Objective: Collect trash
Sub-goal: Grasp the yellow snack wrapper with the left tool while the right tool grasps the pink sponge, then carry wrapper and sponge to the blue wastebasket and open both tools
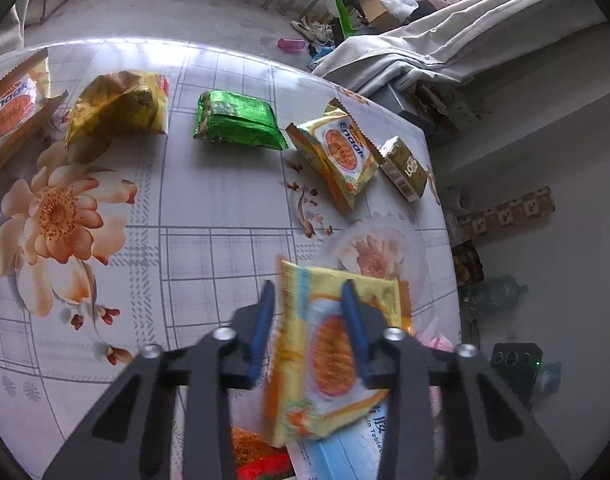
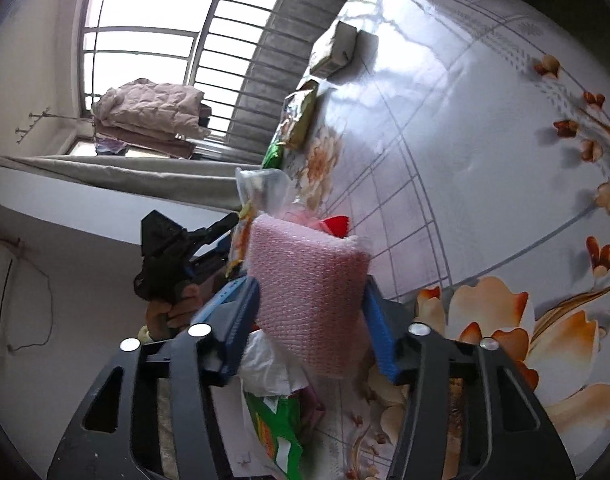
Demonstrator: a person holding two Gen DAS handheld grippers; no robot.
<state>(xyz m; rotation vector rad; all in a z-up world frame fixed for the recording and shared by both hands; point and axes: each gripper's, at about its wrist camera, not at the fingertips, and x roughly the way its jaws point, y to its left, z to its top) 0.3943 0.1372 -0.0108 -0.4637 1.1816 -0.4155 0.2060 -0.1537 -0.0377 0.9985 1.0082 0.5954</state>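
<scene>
Left fingers (image 1: 311, 300) pinch a yellow wrapper (image 1: 333, 352) between them (right fingers (image 2: 311, 292) clamp pink foam (image 2: 309, 292))

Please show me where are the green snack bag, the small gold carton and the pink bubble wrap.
green snack bag (image 1: 237, 120): left wrist view, middle of its top face.
small gold carton (image 1: 407, 168): left wrist view, its printed side.
pink bubble wrap (image 2: 309, 280): right wrist view, its front face between the claw fingers.

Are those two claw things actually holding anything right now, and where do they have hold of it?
Yes. The left gripper pinches a yellow snack wrapper near its upper end. The right gripper clamps a pink bubble-wrap bag by its sides.
</scene>
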